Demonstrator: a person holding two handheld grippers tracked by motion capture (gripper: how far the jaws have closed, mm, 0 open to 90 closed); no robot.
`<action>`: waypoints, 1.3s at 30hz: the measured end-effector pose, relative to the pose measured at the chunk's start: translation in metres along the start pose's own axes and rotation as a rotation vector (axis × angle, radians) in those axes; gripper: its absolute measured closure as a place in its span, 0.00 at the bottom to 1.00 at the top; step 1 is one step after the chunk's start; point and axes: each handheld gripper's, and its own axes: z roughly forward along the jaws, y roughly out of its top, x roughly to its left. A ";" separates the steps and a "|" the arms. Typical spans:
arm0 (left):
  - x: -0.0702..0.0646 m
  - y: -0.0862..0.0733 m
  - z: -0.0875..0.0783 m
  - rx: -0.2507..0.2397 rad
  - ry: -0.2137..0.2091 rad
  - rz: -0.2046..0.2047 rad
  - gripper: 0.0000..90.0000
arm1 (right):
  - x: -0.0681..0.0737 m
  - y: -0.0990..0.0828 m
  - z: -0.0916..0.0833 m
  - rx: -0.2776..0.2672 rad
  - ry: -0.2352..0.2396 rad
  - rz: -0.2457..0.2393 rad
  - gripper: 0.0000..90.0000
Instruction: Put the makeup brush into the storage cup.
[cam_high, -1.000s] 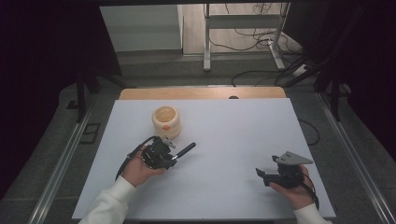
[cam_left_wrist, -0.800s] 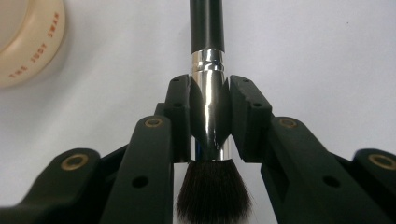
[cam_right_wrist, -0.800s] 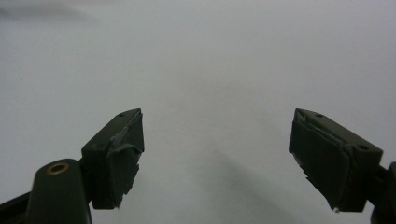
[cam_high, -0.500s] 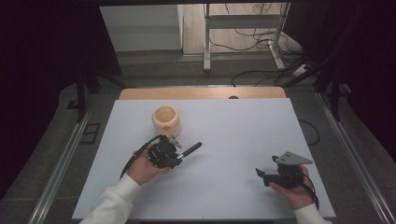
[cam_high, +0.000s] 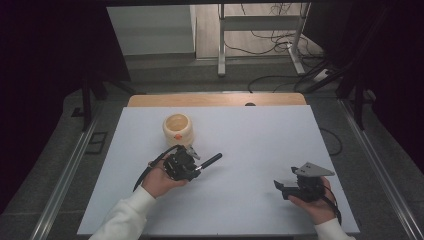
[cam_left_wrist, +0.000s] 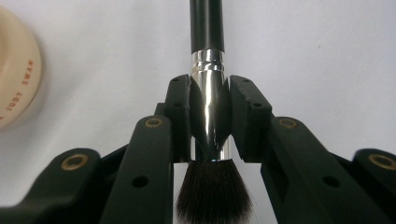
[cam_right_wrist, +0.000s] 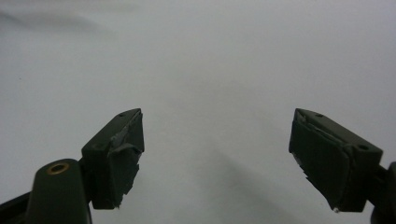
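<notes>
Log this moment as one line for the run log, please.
left gripper: shut on brush ferrule | right gripper: open, holding nothing | cream jar: on table, beyond left gripper

In the left gripper view the brush (cam_left_wrist: 208, 116) runs off the top edge, so the handle's end is cut off, and its bristles drop past the bottom edge. The cream jar (cam_left_wrist: 16, 77) is sliced by the left edge, lettering only partly readable. From the high view, the jar's (cam_high: 178, 129) orange mark is too small to make out.
</notes>
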 end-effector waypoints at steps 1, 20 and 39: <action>-0.001 0.001 0.000 -0.002 -0.001 0.002 0.79 | 0.000 0.000 0.000 0.000 -0.001 -0.001 0.21; -0.008 0.012 0.005 -0.006 -0.009 0.038 0.79 | 0.003 0.002 0.001 0.002 -0.009 -0.019 0.20; -0.013 0.023 0.006 -0.012 -0.017 0.066 0.79 | 0.013 0.010 0.003 0.003 -0.024 -0.077 0.19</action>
